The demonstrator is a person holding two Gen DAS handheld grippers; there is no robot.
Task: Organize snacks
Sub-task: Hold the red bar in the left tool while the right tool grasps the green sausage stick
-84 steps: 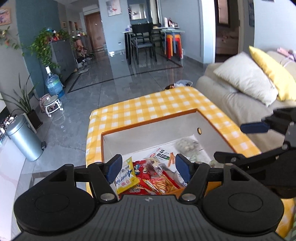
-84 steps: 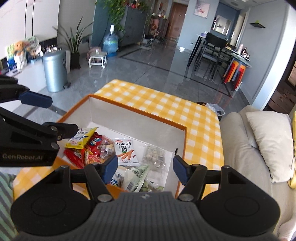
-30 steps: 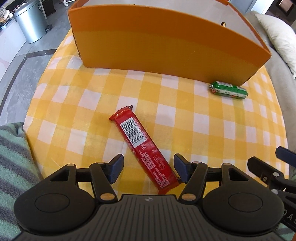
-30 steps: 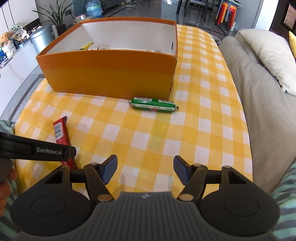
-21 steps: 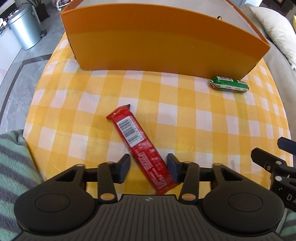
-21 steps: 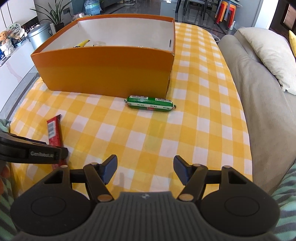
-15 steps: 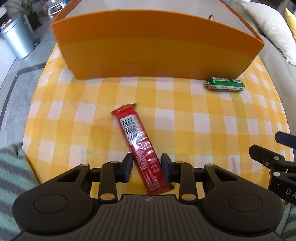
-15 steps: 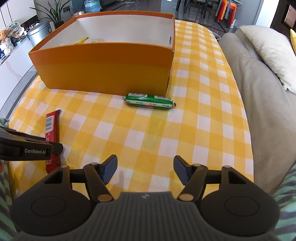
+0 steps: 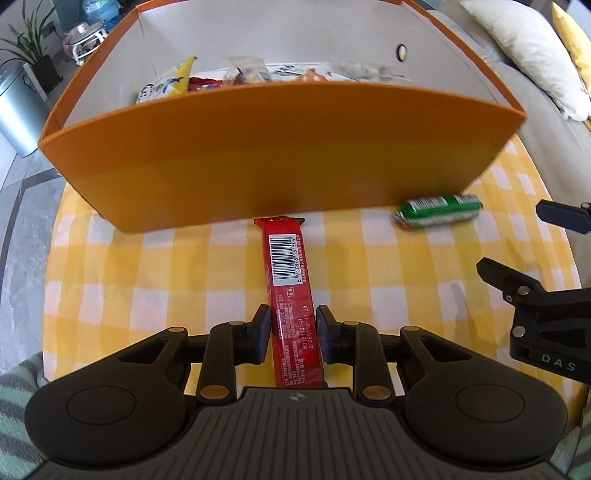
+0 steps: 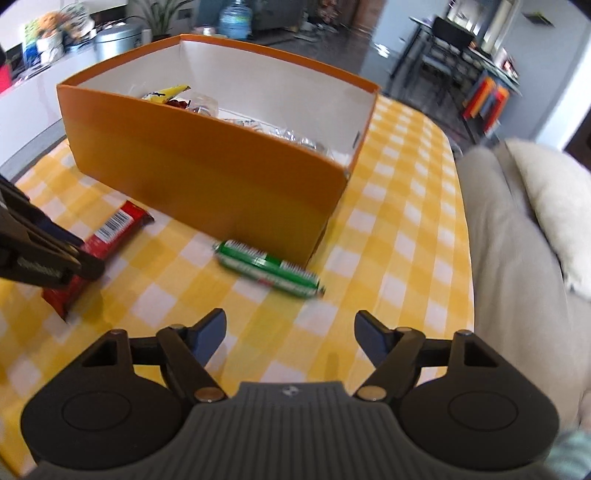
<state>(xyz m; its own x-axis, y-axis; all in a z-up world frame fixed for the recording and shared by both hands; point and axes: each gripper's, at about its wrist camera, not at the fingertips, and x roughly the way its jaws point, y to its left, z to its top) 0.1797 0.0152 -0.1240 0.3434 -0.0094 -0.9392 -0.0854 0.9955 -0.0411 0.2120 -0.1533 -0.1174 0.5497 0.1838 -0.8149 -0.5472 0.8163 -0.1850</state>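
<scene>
The left gripper (image 9: 292, 334) clamps a red snack bar (image 9: 290, 291), barcode side up; the right gripper (image 10: 290, 330), jaws just widened, holds nothing near a green sausage stick (image 10: 269, 268).

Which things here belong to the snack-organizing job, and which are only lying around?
Belong to the job:
- red snack bar, clamped in the left gripper
- green sausage stick
- orange box
- right gripper, open

Just lying about:
- cream pillow
- metal bin
- water bottle
</scene>
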